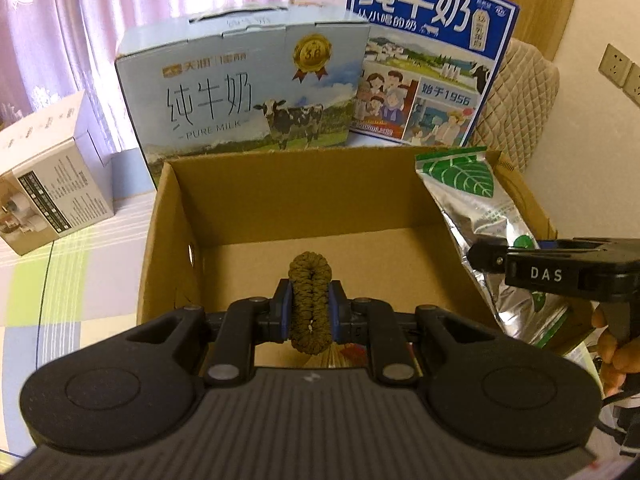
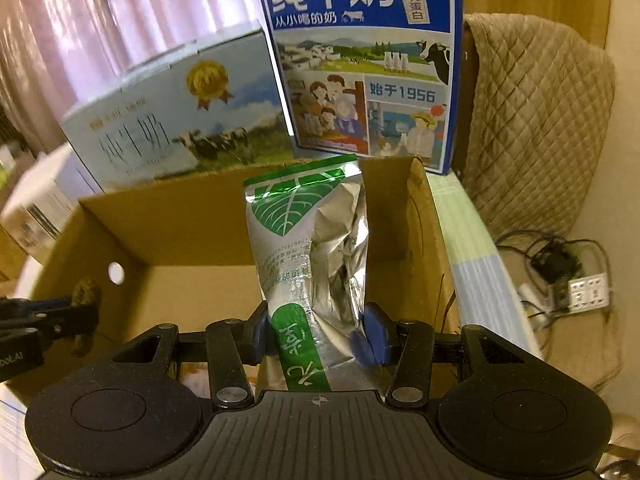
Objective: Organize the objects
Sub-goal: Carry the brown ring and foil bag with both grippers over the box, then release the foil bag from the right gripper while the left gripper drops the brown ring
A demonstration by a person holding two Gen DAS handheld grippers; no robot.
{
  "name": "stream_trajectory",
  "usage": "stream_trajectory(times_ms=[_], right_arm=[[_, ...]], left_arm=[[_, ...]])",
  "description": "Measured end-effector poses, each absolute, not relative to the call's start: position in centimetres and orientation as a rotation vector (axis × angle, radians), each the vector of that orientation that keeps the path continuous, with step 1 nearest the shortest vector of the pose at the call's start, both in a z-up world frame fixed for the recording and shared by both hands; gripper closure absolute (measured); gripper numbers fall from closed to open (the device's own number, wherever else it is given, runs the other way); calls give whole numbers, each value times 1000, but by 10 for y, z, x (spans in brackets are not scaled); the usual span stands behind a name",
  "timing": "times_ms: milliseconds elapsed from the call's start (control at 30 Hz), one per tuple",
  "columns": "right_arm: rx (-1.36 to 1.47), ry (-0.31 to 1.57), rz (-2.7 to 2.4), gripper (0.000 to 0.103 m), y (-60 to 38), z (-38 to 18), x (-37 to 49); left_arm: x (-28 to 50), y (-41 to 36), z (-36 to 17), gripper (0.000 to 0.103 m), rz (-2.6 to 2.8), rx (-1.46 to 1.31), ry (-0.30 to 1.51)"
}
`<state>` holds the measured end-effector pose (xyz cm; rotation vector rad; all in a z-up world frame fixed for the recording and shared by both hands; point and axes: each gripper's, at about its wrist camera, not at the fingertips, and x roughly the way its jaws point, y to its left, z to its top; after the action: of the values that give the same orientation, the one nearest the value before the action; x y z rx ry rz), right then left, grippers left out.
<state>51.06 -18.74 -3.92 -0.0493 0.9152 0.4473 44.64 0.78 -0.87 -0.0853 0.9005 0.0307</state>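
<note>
**Both grippers loaded over the carton**

The left gripper (image 1: 311,307) is clamped on a brown bead loop (image 1: 311,280), held upright above the floor of the open carton (image 1: 280,184). The right gripper (image 2: 316,330) pinches a silver-green pouch (image 2: 308,240) standing tall against the carton's right wall. Two milk boxes, pale (image 1: 240,92) and blue (image 1: 432,60), stand just behind.

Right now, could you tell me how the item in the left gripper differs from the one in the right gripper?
The left gripper pinches a bead bracelet, a small, dull brown, knobbly loop; the right gripper clamps a foil pouch, much larger, shiny silver with green leaf print. The bracelet keeps its shape, while the pouch looks crumpled. Both are held above the open cardboard box.
</note>
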Motion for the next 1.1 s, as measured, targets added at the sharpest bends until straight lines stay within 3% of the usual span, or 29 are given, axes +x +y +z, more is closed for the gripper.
stream_trajectory(times_ms=[167,400,900,1100], right_arm=[[-114,923,423,56,-179,-44,510],[-114,921,423,39,-179,-42,512],[-107,915,446,37,-187,-37,511],[-99,914,452,36,-189,-36,510]], left_arm=[[448,10,-17,88,32,-92,918],[449,11,-21,88,29,-95,932],[456,8,-27,86,27,-85,956],[459,8,-29,79,26,-69,952]])
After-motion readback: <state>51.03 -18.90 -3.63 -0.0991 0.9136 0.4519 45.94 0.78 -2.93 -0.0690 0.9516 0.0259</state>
